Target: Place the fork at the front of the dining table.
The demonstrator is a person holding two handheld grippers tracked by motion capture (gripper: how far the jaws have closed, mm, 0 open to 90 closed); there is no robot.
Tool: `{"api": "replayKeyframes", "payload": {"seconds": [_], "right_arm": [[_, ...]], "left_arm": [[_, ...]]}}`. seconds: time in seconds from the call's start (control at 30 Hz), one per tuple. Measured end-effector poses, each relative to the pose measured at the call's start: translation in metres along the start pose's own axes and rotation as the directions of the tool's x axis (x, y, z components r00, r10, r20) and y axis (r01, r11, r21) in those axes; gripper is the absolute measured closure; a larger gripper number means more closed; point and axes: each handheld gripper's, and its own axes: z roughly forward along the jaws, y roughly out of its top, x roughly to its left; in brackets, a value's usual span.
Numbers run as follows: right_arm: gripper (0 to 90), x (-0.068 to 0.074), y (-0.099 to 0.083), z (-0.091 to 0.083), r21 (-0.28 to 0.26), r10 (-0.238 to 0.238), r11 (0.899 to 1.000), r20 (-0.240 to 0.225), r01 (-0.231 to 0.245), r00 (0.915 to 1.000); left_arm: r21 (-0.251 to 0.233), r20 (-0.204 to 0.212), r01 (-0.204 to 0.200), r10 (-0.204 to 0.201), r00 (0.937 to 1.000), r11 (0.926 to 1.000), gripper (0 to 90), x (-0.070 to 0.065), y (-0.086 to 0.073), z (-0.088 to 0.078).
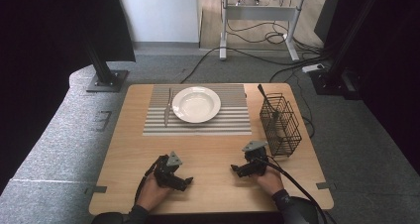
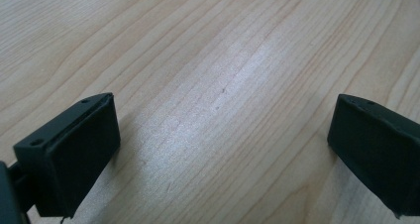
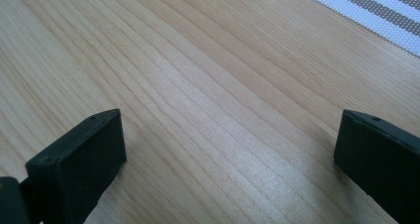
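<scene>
Both grippers rest low on the wooden surface (image 1: 208, 159), near edge. Left gripper (image 1: 187, 183) jaws apart, empty; right gripper (image 1: 235, 170) likewise. Knife (image 1: 168, 107) lies on striped mat (image 1: 233, 125), just left of plate (image 1: 196, 104). Likely thin, stiff, slippery: pinch the handle.

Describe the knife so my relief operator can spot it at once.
Find the grey-and-white striped placemat at the far middle of the wooden table. The knife lies on its left part, just left of the white plate, pointing away from the person. It is the one slim metal piece lying flat there.
</scene>
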Motion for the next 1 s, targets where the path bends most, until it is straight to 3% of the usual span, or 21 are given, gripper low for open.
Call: {"api": "replayKeyframes", "payload": {"seconds": [0.77,1.0], "right_arm": [[0.0,0.004,-0.005,-0.005,0.001,-0.007,1.000,-0.005,0.007,1.0000],[0.0,0.005,-0.008,-0.008,-0.002,-0.010,1.000,-0.011,0.010,0.9999]], "left_arm": [[0.000,-0.020,0.024,-0.024,0.9995,0.9997,0.0,-0.002,0.002,0.002],[0.008,0.032,0.023,-0.023,0.9992,0.9997,0.9,-0.005,0.011,0.003]]}}
